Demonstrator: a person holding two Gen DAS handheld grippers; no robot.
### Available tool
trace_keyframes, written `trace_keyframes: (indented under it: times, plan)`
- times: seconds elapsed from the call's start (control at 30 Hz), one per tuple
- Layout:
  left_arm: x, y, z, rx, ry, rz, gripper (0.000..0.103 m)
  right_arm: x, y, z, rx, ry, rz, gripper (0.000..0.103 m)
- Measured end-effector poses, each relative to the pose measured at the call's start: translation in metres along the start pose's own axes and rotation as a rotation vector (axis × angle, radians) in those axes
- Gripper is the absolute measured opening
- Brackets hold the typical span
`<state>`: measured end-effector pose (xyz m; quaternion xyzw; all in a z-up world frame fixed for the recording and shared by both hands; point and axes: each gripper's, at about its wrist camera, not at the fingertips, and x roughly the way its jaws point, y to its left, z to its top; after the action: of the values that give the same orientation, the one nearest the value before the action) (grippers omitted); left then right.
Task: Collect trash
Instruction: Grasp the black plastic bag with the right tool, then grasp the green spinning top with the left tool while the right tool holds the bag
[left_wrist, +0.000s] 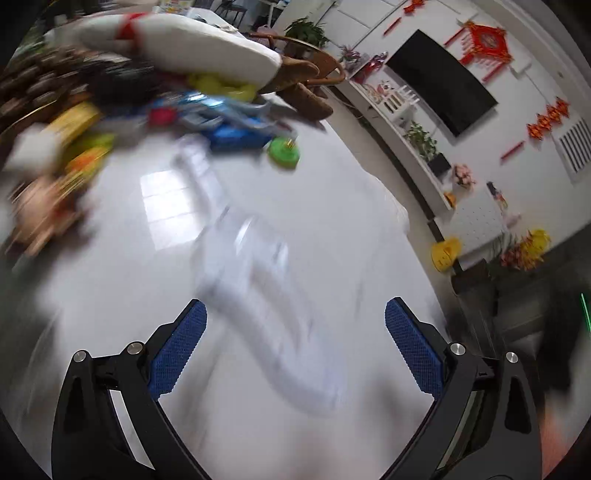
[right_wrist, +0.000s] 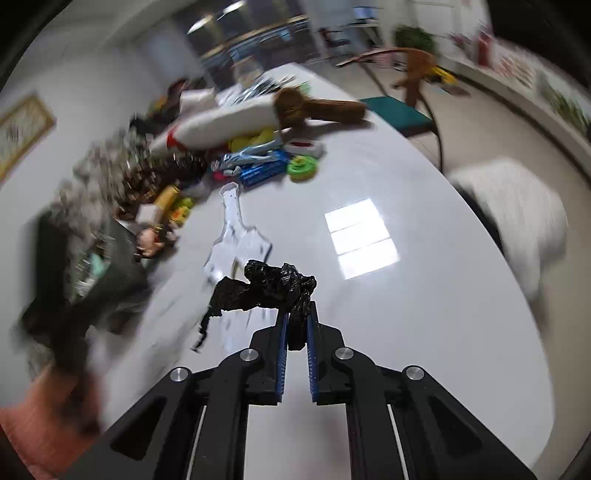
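My right gripper (right_wrist: 295, 314) is shut on a crumpled black plastic bag (right_wrist: 273, 286) and holds it above the white table (right_wrist: 406, 314). A clear plastic package (right_wrist: 236, 236) lies flat on the table just beyond the bag. In the left wrist view the same clear package (left_wrist: 258, 280) is blurred and lies in front of my left gripper (left_wrist: 295, 325), which is open and empty above the table (left_wrist: 369, 221), with its blue pads (left_wrist: 177, 350) wide apart.
A pile of toys, snack packets and a big white plush (right_wrist: 221, 125) fills the table's far left. A green ring toy (right_wrist: 303, 168) and a blue box (right_wrist: 262, 170) lie near it. A white bin (right_wrist: 517, 218) stands right of the table. A chair (right_wrist: 399, 110) stands behind.
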<state>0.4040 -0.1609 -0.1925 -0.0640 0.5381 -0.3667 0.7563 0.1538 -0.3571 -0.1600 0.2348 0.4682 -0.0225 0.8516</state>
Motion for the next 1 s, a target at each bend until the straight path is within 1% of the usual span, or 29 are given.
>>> trace_keyframes:
  times: [0.03,0.07,0.1,0.13,0.17,0.23,0.3,0.37,0.4,0.47,0.53,0.63,0.7,0.77,0.8,0.87,0.9,0.93,0.97,1.0]
  plan:
    - [0.016,-0.008,0.016,0.008,-0.001,0.047,0.095,-0.005,-0.005,-0.010,0.022,-0.004,-0.006,0.009]
    - [0.041,-0.024,0.036,0.047,-0.007,0.100,0.095,-0.017,-0.010,-0.025,0.049,-0.009,-0.013,0.009]
    - [0.053,-0.033,0.051,0.084,-0.011,0.138,0.095,-0.027,-0.013,-0.039,0.063,-0.010,-0.019,0.009]
    - [0.070,-0.045,0.064,0.114,-0.011,0.200,0.095,-0.032,-0.014,-0.048,0.069,-0.013,-0.024,0.009]
    - [0.085,-0.054,0.074,0.125,-0.006,0.246,0.095,-0.036,-0.014,-0.056,0.074,-0.015,-0.035,0.009]
    - [0.123,-0.067,0.096,0.118,0.034,0.326,0.095,-0.045,-0.015,-0.067,0.087,-0.025,-0.036,0.009]
    - [0.150,-0.067,0.108,0.085,0.075,0.397,0.095,-0.054,-0.015,-0.075,0.100,-0.032,-0.015,0.009]
    - [0.172,-0.061,0.119,0.038,0.105,0.419,0.095,-0.059,-0.014,-0.080,0.100,-0.032,-0.007,0.010]
    - [0.179,-0.060,0.123,0.033,0.106,0.437,0.095,-0.060,-0.013,-0.080,0.097,-0.032,-0.004,0.010]
    - [0.186,-0.062,0.130,0.063,0.095,0.476,0.095,-0.066,-0.014,-0.084,0.094,-0.030,-0.008,0.010]
    - [0.191,-0.058,0.136,0.066,0.086,0.518,0.096,-0.072,-0.018,-0.089,0.096,-0.029,-0.009,0.010]
    - [0.191,-0.052,0.140,0.066,0.077,0.517,0.096,-0.076,-0.026,-0.098,0.115,-0.018,-0.021,0.010]
    - [0.190,-0.053,0.141,0.104,0.083,0.508,0.095,-0.074,-0.032,-0.102,0.133,-0.006,-0.019,0.010]
    - [0.187,-0.053,0.138,0.119,0.091,0.501,0.092,-0.075,-0.034,-0.103,0.138,-0.006,-0.006,0.010]
    - [0.184,-0.055,0.134,0.142,0.092,0.493,0.089,-0.075,-0.034,-0.102,0.136,-0.007,-0.008,0.010]
    - [0.176,-0.063,0.127,0.178,0.084,0.477,0.071,-0.072,-0.034,-0.099,0.127,-0.004,-0.001,0.010]
    - [0.173,-0.065,0.122,0.199,0.091,0.470,0.069,-0.070,-0.032,-0.096,0.122,-0.004,-0.002,0.010]
    - [0.170,-0.065,0.120,0.208,0.097,0.465,0.063,-0.069,-0.030,-0.094,0.116,-0.003,0.005,0.010]
    - [0.168,-0.064,0.119,0.210,0.101,0.460,0.055,-0.067,-0.028,-0.093,0.108,-0.001,0.012,0.010]
    - [0.163,-0.061,0.117,0.214,0.103,0.458,0.051,-0.066,-0.026,-0.090,0.099,-0.002,0.013,0.010]
